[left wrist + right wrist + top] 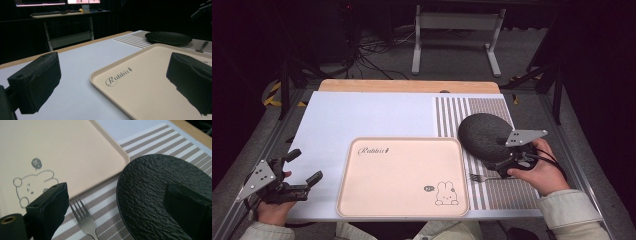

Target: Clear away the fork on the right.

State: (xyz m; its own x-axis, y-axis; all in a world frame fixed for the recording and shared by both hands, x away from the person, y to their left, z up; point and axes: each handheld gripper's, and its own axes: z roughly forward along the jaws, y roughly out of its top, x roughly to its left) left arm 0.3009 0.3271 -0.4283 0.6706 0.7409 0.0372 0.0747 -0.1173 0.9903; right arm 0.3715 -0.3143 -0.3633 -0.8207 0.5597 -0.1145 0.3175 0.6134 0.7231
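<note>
Right gripper hovering over the near rim of the black textured plate, jaws spread wide, nothing held; one jaw above the plate, the other above the fork. Plate resting on the striped placemat toward the tabletop's right edge, just beside the beige rabbit tray. Left gripper idle near the front-left corner, likewise wide open and empty. Apparently an approach step: next, lowering and closing on the plate's rim.

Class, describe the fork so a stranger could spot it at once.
Start at the striped placemat right of the beige tray. Between tray and black plate lies the fork, beside the right claw. It is the one slim, shiny metal thing there.
</note>
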